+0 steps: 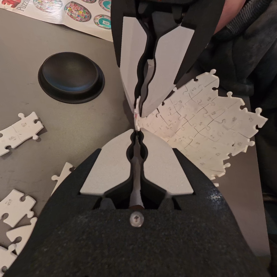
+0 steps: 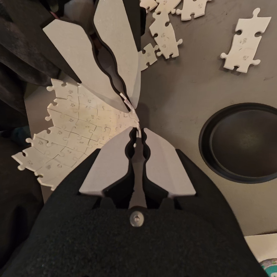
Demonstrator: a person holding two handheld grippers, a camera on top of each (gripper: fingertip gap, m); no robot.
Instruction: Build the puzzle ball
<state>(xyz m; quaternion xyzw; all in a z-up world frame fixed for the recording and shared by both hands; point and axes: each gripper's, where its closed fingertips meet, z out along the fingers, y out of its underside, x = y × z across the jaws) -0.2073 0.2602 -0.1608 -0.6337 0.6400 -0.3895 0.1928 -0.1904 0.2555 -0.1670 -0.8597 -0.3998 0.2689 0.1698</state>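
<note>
Tips of both tools meet at one rim spot of the curved puzzle shell (image 1: 206, 128): the left hand-held gripper (image 1: 136, 134) pinches that rim, the right hand-held gripper (image 1: 138, 110) pinches a single piece (image 1: 137, 115) against it (shell fanning off to the left one's right, above the worktop (image 1: 72, 122)).

We're losing the round black plastic stand (image 2: 245, 143) off the right edge; our grippers are covering part of the curved white assembled puzzle shell (image 1: 209, 124).
</note>
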